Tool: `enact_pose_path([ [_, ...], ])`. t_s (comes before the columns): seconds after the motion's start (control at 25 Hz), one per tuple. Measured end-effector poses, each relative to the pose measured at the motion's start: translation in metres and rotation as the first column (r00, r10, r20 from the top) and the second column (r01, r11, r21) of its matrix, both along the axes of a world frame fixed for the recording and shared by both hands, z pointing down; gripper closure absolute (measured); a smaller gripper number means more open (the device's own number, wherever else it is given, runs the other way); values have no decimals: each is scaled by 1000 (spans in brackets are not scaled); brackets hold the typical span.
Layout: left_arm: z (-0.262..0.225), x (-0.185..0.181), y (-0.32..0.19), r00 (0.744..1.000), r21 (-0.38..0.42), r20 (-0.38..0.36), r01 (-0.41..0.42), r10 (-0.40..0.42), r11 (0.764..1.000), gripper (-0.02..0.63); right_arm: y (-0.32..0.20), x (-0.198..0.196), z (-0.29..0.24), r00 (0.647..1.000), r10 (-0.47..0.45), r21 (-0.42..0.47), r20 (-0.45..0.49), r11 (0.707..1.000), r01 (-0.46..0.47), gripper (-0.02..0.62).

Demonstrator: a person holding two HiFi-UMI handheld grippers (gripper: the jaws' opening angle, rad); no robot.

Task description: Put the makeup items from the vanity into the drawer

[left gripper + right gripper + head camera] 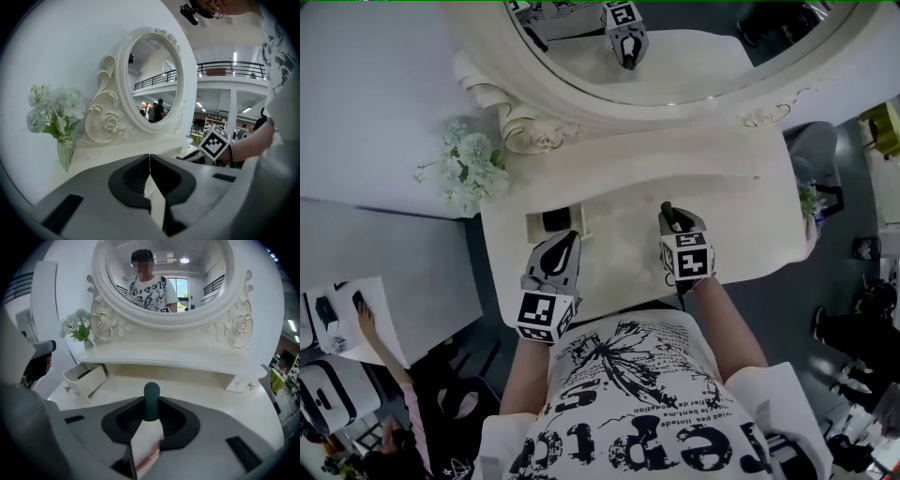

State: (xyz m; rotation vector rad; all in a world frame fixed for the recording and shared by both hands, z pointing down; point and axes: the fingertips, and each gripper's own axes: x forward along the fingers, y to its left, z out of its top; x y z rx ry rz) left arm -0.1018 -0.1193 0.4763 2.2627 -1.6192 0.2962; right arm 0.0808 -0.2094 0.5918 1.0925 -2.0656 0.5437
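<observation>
My right gripper (672, 217) hangs over the front right of the white vanity top (731, 178), shut on a dark green, round-tipped makeup stick (151, 401) that stands up between its jaws. At the vanity's left a small white drawer (553, 223) is pulled open, with something dark lying inside; it also shows in the right gripper view as the drawer (86, 379). My left gripper (566, 244) sits just in front of that drawer, jaws shut together with nothing between them, and its own view shows the left gripper (149, 174) pointing towards the mirror.
A large oval mirror (675, 47) in an ornate white frame stands at the back. A vase of pale flowers (469, 171) sits at the back left corner. A closed drawer with a knob (240, 381) is on the right. Another person works at a table (347, 319) to the left.
</observation>
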Motion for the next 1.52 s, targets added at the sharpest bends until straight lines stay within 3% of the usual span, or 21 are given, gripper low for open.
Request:
enact_pose_path([
  [0.24,-11,-48,25,997,20,10,77,-77,997,586,15,-78,-31,991,-118,44,58,992,115,495],
  [0.48,-17,-107,57,983,30,21,180,-181,983,586,46,-168,-40,958,-273,52,90,962,269,494],
  [0.72,-15,-146,89,965,22,25,260,-260,965,586,67,-218,-33,932,-355,45,70,935,353,492],
  [0.92,-15,-167,108,951,20,25,307,-307,952,586,74,-234,-27,925,-377,31,33,926,376,449],
  [1.12,-14,-168,110,953,26,23,303,-304,953,586,75,-237,-27,923,-382,36,39,924,381,328],
  [1.52,-19,-143,87,978,44,18,206,-207,977,586,61,-198,-41,961,-271,69,64,961,266,324],
])
